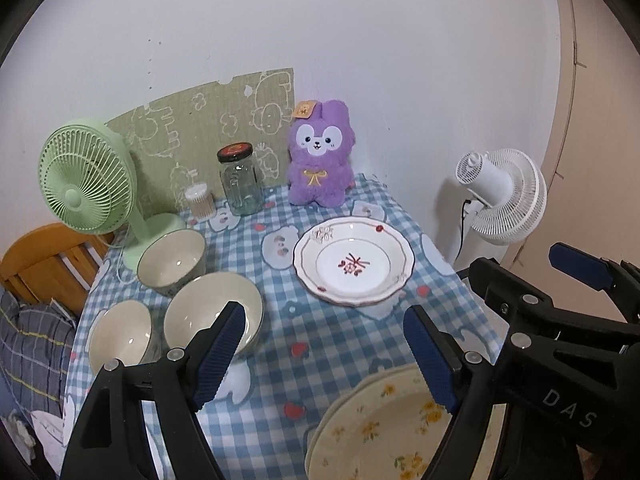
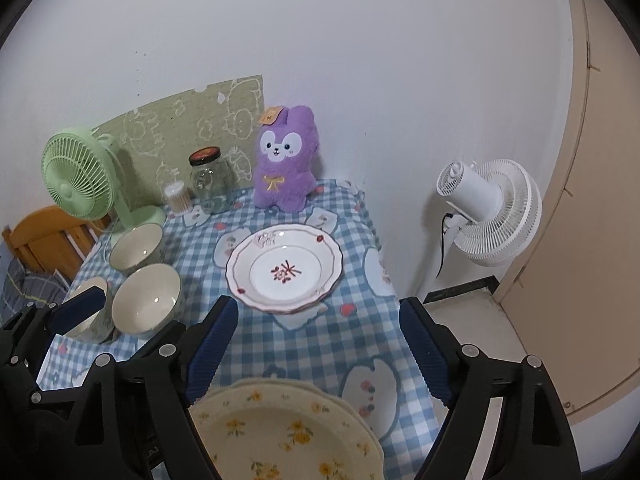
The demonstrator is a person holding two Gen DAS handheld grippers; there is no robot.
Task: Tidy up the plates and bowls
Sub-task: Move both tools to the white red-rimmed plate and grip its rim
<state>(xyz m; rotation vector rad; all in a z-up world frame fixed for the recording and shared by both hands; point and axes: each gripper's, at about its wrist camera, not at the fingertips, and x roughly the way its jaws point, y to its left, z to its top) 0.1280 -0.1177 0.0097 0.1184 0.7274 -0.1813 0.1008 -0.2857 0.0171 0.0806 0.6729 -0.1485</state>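
Note:
A white plate with a red flower point(image 1: 354, 266) point(image 2: 285, 267) lies mid-table on the blue checked cloth point(image 1: 320, 340). A stack of cream plates with yellow flowers point(image 1: 384, 428) point(image 2: 288, 432) sits at the near edge. Three cream bowls stand at the left: a far one point(image 1: 172, 260) point(image 2: 136, 248), a middle one point(image 1: 214, 314) point(image 2: 147, 300) and a near one point(image 1: 120, 338) point(image 2: 90, 316). My left gripper point(image 1: 324, 356) is open and empty above the near table. My right gripper point(image 2: 316, 348) is open and empty above the cream plates; it also shows in the left wrist view point(image 1: 532, 284).
A green fan point(image 1: 86, 178), a cotton swab tub point(image 1: 199, 200), a glass jar point(image 1: 240, 180) and a purple plush point(image 1: 320, 160) line the table's back edge by the wall. A white fan point(image 1: 502, 196) stands on the floor at the right. A wooden chair point(image 1: 44, 256) is at the left.

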